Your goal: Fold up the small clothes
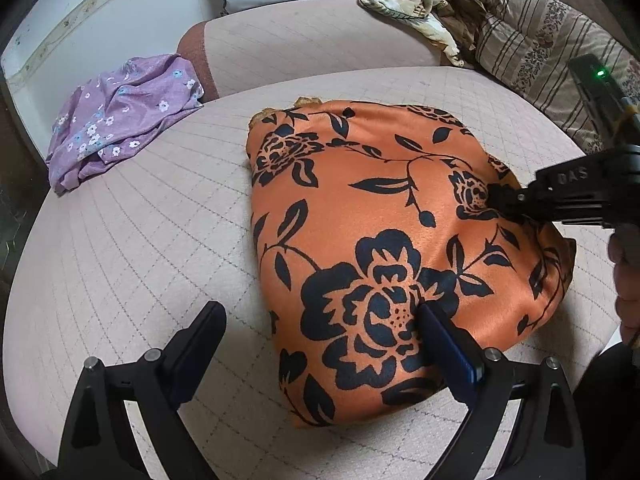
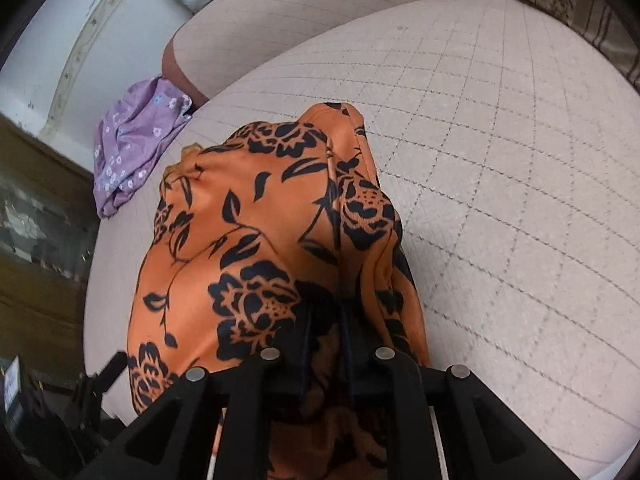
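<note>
A: Where was the orange floral garment [image 1: 384, 216]?

B: On the quilted pink cushion [image 1: 132, 240], roughly centred, already doubled over into a rounded bundle. A purple flowered garment [image 1: 120, 120] lay crumpled well apart at the far left edge.

A: Right gripper [image 2: 326, 320]?

B: Fingers nearly pressed together, pinching a ridge of the orange cloth on the bundle's right side. In the right wrist view the fabric bunched up between them.

A: Left gripper [image 1: 320, 340]?

B: Fingers spread wide, holding nothing. One finger sat over the near edge of the cloth, the other over bare cushion.

A: How should the step have been done?

B: My read: the pinch looked shallow, and satin-like cloth probably slips. I'd have kept the grip firm, carried the fold low and slow across, and used the left gripper to pin the near edge so the bundle didn't slide.
</note>
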A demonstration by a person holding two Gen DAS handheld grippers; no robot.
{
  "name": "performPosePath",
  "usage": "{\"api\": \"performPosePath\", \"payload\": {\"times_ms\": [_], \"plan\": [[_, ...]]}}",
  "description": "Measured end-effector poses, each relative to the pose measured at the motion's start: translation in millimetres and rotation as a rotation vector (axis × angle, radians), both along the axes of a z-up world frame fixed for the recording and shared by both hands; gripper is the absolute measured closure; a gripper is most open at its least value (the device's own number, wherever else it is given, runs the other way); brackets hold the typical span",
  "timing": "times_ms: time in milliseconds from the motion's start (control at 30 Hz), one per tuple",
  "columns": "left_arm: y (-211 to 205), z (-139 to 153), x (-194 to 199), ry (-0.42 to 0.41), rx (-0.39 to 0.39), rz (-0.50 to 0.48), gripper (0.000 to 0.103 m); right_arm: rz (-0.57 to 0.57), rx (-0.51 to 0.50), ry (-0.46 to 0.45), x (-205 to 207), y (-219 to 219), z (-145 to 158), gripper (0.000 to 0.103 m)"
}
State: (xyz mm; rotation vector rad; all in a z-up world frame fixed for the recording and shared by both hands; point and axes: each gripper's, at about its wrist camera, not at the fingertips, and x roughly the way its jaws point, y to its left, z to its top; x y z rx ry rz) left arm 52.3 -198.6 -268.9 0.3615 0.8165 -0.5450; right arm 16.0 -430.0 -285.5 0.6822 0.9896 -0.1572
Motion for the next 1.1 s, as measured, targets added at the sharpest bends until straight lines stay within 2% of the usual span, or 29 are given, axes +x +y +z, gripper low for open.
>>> {"api": "performPosePath", "payload": {"times_ms": [67,233,400,500,633,733,800,867,967,1100], "plan": [[1,0,0,0.0,-0.003,-0.002,0.006,-0.011,0.019,-0.002,2,-4,-5,0.086],[4,4,-2,0.006,-0.006,0.0,0.006,-0.011,-0.007,-0.013,8,-5,-8,0.085],[9,17,-11,-0.044,0.018,-0.01,0.006,-0.023,-0.011,-0.034,6,-2,-8,0.085],[16,26,-13,-0.089,0.035,0.002,0.006,-0.023,-0.054,-0.039,4,4,1,0.084],[36,36,2,-0.115,0.026,0.077,0.006,-0.01,-0.092,-0.125,-9,10,25,0.083],[50,34,21,-0.096,0.011,0.136,0.006,-0.002,-0.102,-0.188,-17,11,37,0.083],[49,20,32,-0.054,0.042,0.134,0.006,0.003,-0.109,-0.151,-12,11,30,0.083],[44,4,35,-0.044,0.071,0.124,0.006,0.018,-0.115,-0.012,5,13,5,0.081],[47,6,35,-0.047,0.059,0.125,0.006,0.024,-0.127,-0.034,11,12,11,0.079],[57,23,43,-0.031,0.027,0.14,0.006,-0.016,-0.059,-0.091,4,-3,23,0.075]]}}
